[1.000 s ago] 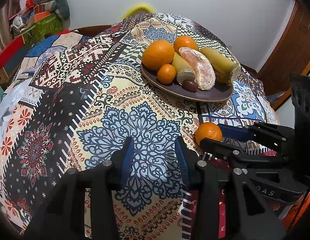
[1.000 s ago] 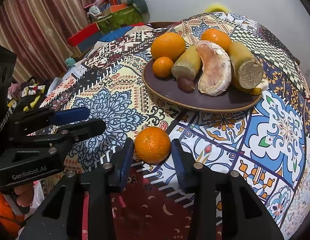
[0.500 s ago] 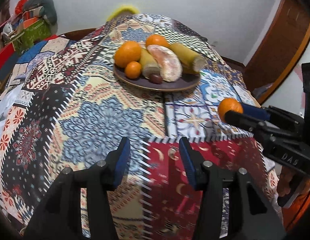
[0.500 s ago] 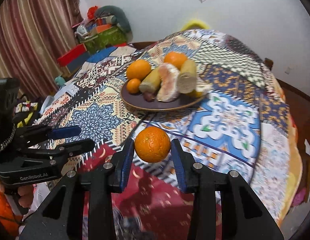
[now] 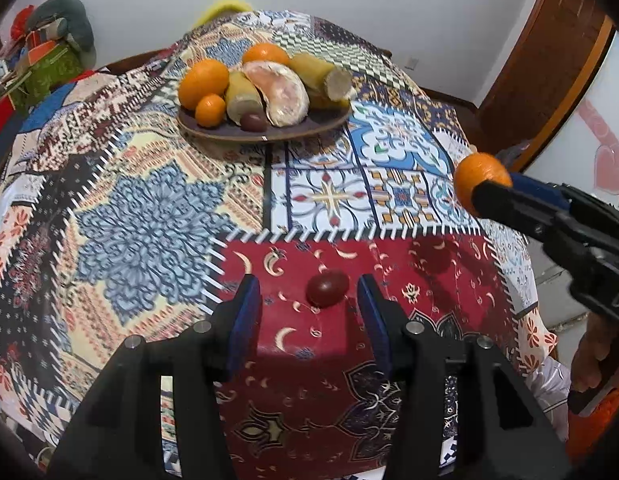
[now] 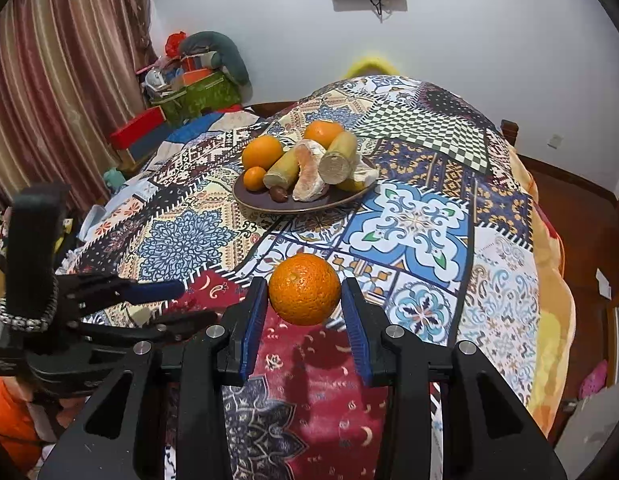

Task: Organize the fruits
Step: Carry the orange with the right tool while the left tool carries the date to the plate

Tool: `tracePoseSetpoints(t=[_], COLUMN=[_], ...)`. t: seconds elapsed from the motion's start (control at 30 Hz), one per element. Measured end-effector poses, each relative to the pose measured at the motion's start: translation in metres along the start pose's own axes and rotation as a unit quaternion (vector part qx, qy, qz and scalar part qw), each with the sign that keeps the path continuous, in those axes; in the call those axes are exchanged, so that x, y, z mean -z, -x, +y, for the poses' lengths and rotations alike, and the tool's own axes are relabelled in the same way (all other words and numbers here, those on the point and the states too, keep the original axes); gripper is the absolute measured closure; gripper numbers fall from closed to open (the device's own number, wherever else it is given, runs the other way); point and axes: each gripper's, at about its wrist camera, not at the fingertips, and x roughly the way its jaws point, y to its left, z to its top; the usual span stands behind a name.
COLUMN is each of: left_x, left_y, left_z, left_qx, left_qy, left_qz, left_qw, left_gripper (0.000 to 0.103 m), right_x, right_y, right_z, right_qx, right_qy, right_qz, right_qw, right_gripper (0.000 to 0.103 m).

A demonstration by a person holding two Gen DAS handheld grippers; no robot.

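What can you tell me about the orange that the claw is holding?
The orange is round, bright, with dimpled peel and a small stem dimple. The right claw is shut on it, a blue pad pressing each side. It hangs above the patterned cloth, touching nothing else, nearer than the plate.

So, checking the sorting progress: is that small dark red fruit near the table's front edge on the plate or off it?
Off it. The small dark red fruit lies on the red patch of the tablecloth, apart from the plate, between the open left hand-held gripper's fingers, untouched.
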Motion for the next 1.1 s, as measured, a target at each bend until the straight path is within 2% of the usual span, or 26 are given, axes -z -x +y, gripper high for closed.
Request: tracePoseSetpoints(t=[0.17,0.37,0.57,0.83,1.1], left_x=[0.003,0.003,0.003,0.001,-0.017], left_y=[-0.008,-0.014,-0.02,-0.015,0.001], left_z=[-0.008,-0.011,-0.012,-0.009,0.016], left_qx=[-0.003,-0.005,0.004,0.01,-0.004], left_qy=[-0.012,-0.019,-0.023,-0.023,-0.002], left_qz=[0.004,0.006,0.008,-0.003,-0.033], left_qw=[0.9999,0.9998,0.9997,0.9997,0.9994], left_gripper=[0.053,0.061,0.078,0.079,0.079], right_x=[0.005,0.01,0.01,0.006,-0.006], right_y=[0.001,0.003,0.0,-0.008,-0.017], right_z=[-0.005,-0.009,-0.007,-0.005,0.0], right_qx=[0.005,0.006,0.004,0.001,-0.005], right_qy=[-0.006,-0.012,-0.009,-0.006,0.001], right_qz=[0.004,0.006,0.01,0.016,0.011], right_qw=[1.0,1.0,1.0,1.0,1.0], right_gripper=[0.068,0.068,0.068,0.068,0.068])
